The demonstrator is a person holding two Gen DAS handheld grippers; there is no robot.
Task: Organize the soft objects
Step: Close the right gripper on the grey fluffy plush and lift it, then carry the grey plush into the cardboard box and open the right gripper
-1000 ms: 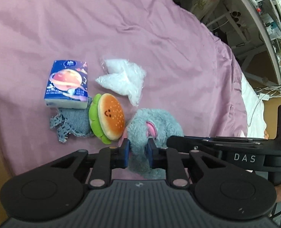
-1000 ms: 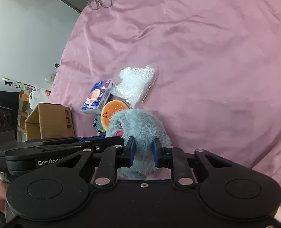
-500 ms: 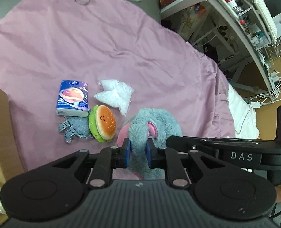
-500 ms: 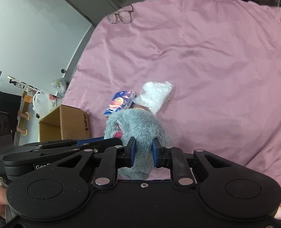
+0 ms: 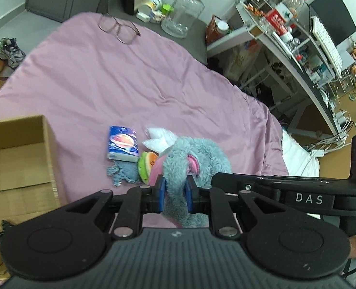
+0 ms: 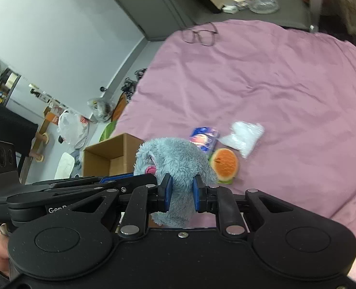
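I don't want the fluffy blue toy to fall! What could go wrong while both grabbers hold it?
1. The left gripper and right gripper each pinch only part of the fluffy grey-blue plush toy, so it might slip free.
2. If the two pull apart, the plush could stretch or tear.
3. The open brown cardboard box sits off to the left; a clumsy swing might miss it.
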